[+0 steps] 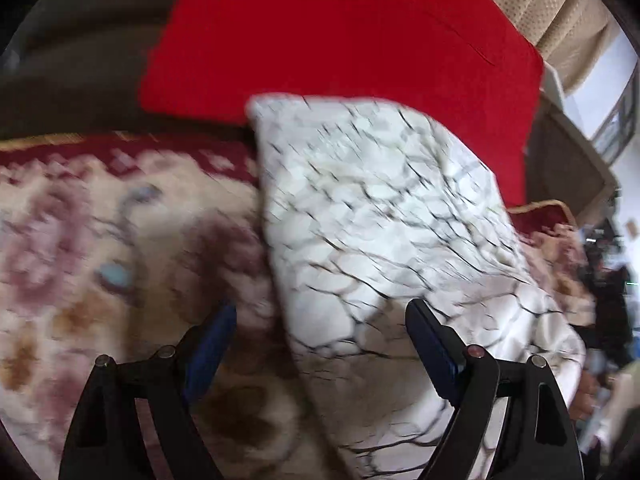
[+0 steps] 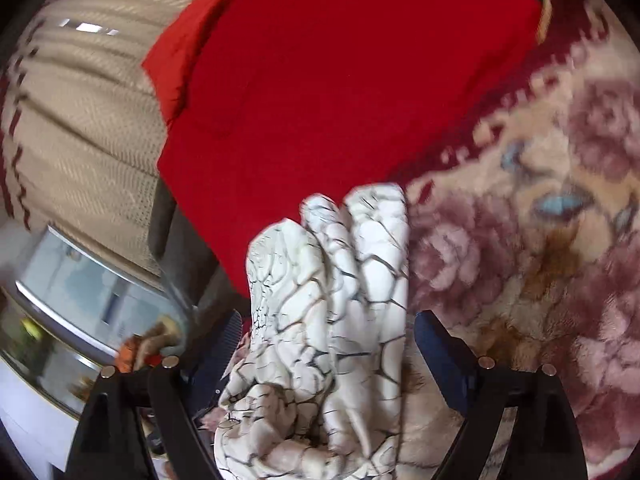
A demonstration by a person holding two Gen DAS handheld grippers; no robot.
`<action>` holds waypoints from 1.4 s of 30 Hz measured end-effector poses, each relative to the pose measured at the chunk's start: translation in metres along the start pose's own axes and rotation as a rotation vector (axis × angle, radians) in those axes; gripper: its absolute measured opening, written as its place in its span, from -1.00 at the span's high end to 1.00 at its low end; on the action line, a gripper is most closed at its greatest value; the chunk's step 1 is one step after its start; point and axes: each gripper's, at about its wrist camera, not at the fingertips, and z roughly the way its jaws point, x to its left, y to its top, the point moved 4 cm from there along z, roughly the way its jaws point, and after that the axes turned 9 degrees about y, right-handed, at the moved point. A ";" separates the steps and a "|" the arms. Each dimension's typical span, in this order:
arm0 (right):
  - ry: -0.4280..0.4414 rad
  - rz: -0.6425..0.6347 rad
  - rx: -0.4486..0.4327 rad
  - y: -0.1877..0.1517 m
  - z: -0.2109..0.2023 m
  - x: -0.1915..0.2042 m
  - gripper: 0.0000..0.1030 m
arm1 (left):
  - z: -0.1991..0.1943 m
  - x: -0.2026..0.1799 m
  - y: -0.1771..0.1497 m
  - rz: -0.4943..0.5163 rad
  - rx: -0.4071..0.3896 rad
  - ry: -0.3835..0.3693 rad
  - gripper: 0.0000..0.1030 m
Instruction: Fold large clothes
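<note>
White crackle-print garment point(image 1: 384, 216) lies bunched on the floral blanket point(image 1: 100, 240), its edge against a red cushion point(image 1: 340, 32) behind. My left gripper point(image 1: 320, 340) is spread over its edge, nothing pinched. My right gripper point(image 2: 328, 344) straddles the bunched folds, pads clear of the cloth; a beige sofa back point(image 2: 80, 120) lies beyond.

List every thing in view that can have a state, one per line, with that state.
White cloth with black crackle print: partly folded, lying on the blanket, bunched at the right claw's end.
Red fabric piece: folded flat behind the white cloth.
Floral plush blanket: spread out under the cloth.
Left claw: open, over the cloth's edge, gripping nothing.
Right claw: open; bunched cloth between its fingers, not pinched.
</note>
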 end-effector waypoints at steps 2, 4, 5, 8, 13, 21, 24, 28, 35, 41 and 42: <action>0.026 0.069 0.061 0.003 0.013 -0.015 -0.76 | 0.008 0.000 -0.001 -0.030 0.033 -0.057 -0.69; 0.058 0.096 0.115 0.003 0.029 -0.022 -0.76 | 0.014 0.000 0.000 -0.058 0.066 -0.116 -0.69; 0.057 0.102 0.147 0.003 0.038 -0.025 -0.76 | 0.019 0.002 0.001 -0.079 0.087 -0.148 -0.69; 0.054 0.089 0.171 0.006 0.061 -0.029 -0.77 | 0.024 0.000 0.000 -0.105 0.108 -0.196 -0.70; 0.075 0.014 0.184 0.002 0.082 -0.014 -0.79 | 0.023 -0.025 -0.004 -0.026 0.083 -0.150 -0.78; 0.081 -0.096 0.233 -0.022 0.103 0.025 -0.12 | 0.012 -0.049 -0.005 0.004 0.012 -0.123 -0.41; 0.082 -0.132 0.208 -0.024 0.101 0.039 0.06 | 0.001 -0.049 -0.006 -0.004 -0.009 -0.121 -0.15; 0.108 -0.192 0.194 -0.032 0.096 0.064 0.12 | -0.020 -0.056 -0.011 0.018 -0.047 -0.102 0.03; 0.218 -0.245 0.196 -0.059 0.091 0.109 0.15 | -0.089 -0.046 -0.029 0.057 -0.162 -0.009 0.04; 0.295 -0.186 0.214 -0.090 0.099 0.115 0.15 | -0.109 -0.030 -0.045 0.070 -0.167 0.113 0.03; 0.291 -0.154 0.222 -0.098 0.105 0.110 0.15 | -0.104 -0.025 -0.050 0.068 -0.147 0.138 0.02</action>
